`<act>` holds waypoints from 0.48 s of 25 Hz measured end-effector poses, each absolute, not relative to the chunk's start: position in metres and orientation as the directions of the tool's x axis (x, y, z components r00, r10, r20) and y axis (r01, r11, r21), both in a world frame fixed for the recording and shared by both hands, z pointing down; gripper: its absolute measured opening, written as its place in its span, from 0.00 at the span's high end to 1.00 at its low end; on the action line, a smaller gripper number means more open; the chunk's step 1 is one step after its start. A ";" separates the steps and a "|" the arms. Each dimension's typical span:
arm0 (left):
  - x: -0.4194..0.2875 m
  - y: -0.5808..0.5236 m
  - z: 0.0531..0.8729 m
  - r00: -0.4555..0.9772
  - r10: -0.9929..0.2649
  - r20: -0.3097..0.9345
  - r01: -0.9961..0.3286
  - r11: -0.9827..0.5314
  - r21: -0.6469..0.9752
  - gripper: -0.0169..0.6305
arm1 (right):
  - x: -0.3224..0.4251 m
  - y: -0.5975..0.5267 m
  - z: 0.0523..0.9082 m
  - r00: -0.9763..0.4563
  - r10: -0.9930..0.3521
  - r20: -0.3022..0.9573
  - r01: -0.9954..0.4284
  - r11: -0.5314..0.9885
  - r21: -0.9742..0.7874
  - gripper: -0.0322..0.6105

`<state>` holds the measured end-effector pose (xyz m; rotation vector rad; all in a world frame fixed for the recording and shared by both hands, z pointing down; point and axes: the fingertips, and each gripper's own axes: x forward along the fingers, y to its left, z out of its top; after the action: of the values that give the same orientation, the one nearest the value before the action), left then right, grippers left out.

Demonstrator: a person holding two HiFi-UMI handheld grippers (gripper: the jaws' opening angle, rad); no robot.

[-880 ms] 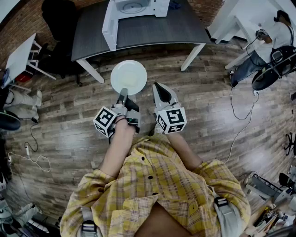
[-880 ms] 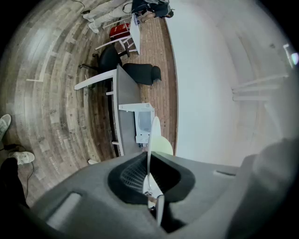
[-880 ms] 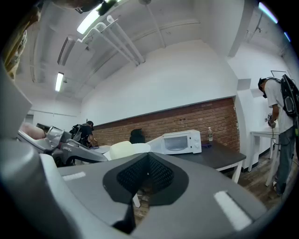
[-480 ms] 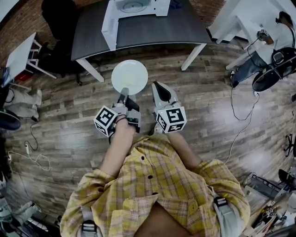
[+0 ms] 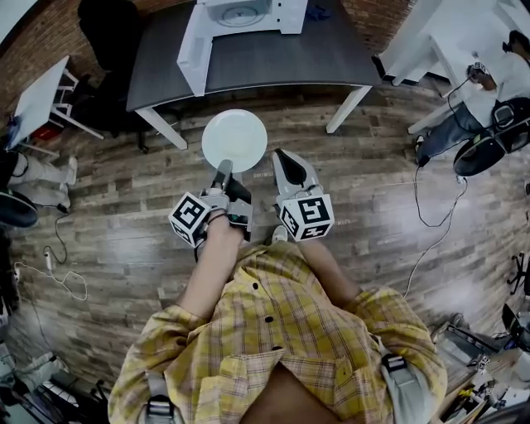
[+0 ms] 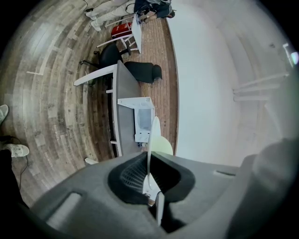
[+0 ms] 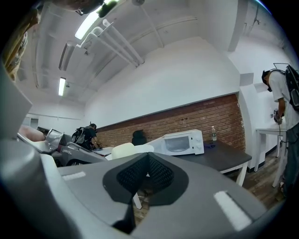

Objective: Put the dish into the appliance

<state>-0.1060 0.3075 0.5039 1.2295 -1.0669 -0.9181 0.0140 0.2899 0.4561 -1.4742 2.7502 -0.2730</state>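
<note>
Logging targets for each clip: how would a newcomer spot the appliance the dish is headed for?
Look to the dark grey table by the brick wall. On it sits a white microwave. It is the only boxy appliance there, and its door is swung open.

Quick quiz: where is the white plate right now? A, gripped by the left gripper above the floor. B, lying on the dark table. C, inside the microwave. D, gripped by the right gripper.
A: the left gripper has its jaws closed on the edge of the white plate, holding it over the wooden floor, short of the table and the microwave.
</note>
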 end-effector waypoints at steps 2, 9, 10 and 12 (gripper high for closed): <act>-0.097 0.303 0.506 0.258 -0.957 0.132 -0.020 0.131 0.991 0.96 | 0.022 0.285 0.457 -0.568 -0.820 0.073 -0.818 0.552 -0.158 0.95; -0.063 0.285 0.506 0.223 -0.968 0.118 -0.004 0.121 0.993 0.96 | 0.053 0.266 0.460 -0.601 -0.796 0.069 -0.794 0.586 -0.163 0.95; -0.058 0.285 0.507 0.219 -0.969 0.118 -0.003 0.120 0.993 0.96 | 0.057 0.266 0.461 -0.605 -0.793 0.072 -0.791 0.588 -0.167 0.95; -0.051 0.283 0.508 0.210 -0.970 0.121 -0.003 0.123 0.992 0.96 | 0.061 0.265 0.464 -0.616 -0.784 0.077 -0.783 0.598 -0.171 0.95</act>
<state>-0.0507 0.2834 0.5079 1.2048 -1.1011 -0.9698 0.0608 0.2654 0.4641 -1.3748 2.8031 -0.2949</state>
